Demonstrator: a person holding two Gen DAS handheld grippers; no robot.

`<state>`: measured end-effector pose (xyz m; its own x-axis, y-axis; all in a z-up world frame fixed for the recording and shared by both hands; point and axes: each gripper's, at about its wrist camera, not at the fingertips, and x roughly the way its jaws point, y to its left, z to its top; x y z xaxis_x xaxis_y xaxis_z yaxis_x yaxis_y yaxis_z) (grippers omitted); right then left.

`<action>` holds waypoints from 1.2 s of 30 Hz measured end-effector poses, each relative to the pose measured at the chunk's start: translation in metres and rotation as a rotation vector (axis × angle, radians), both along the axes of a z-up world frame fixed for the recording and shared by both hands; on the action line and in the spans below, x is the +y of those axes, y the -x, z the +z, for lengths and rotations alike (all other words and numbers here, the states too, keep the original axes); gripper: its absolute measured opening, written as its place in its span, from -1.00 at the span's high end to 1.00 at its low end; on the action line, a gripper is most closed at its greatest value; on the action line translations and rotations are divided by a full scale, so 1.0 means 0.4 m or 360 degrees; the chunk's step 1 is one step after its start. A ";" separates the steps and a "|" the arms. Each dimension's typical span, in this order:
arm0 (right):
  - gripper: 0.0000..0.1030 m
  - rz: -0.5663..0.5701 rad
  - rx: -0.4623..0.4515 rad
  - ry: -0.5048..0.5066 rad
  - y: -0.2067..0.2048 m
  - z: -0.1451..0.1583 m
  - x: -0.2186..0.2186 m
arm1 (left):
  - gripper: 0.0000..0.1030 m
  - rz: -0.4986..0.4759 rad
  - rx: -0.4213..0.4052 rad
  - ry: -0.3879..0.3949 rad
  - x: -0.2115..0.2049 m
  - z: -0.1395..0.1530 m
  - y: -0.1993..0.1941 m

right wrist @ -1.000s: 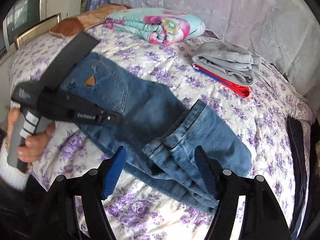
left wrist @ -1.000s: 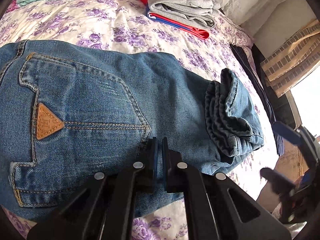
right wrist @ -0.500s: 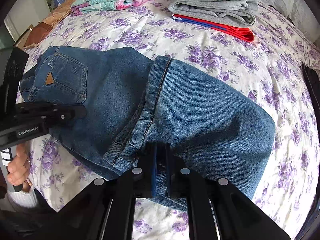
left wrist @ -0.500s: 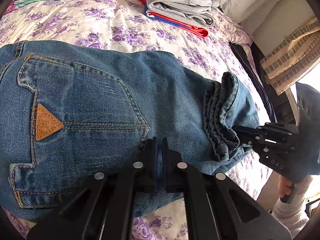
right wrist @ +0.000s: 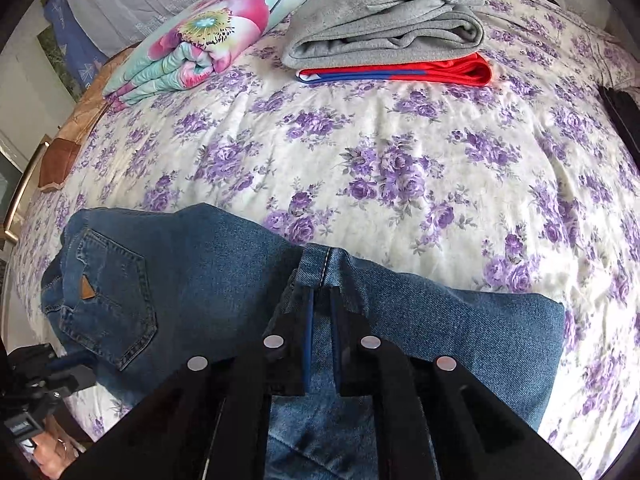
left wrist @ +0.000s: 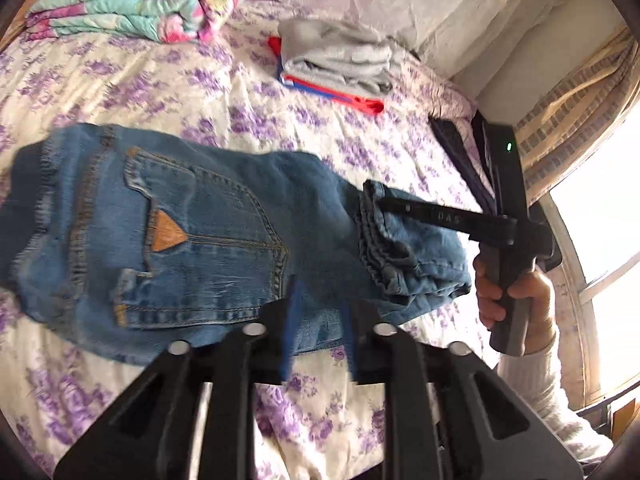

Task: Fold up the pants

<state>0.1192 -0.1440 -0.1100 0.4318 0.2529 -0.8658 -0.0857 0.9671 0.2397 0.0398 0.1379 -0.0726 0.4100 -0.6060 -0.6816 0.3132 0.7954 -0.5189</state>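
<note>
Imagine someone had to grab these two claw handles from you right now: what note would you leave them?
Left gripper: open, holding nothing, poised over the near edge of the jeans.
Right gripper: shut on the folded-back leg cuffs, at the jeans' middle.
Jeans lie on the floral bedspread, back pocket up, legs doubled over once.
Done: first lengthwise fold and legs brought back.
Left: probably one more fold, then stack with the grey sweatpants on the red garment.
</note>
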 end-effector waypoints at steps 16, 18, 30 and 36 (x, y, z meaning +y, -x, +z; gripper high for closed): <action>0.31 -0.0100 -0.0350 -0.0294 0.343 0.054 -0.124 | -0.59 0.0610 0.0312 0.0384 0.282 -0.116 0.044; 0.31 -0.0117 -0.0358 -0.0297 0.364 0.053 -0.135 | -0.60 0.0663 0.0317 0.0345 0.270 -0.136 0.021; 0.31 -0.0179 -0.0267 -0.0306 0.397 -0.004 -0.142 | 0.36 0.0718 0.0169 -0.0087 0.194 -0.087 -0.086; 0.28 0.0059 -0.0247 -0.0279 0.256 0.042 -0.050 | 0.36 0.0704 -0.0128 -0.0383 0.119 -0.029 -0.008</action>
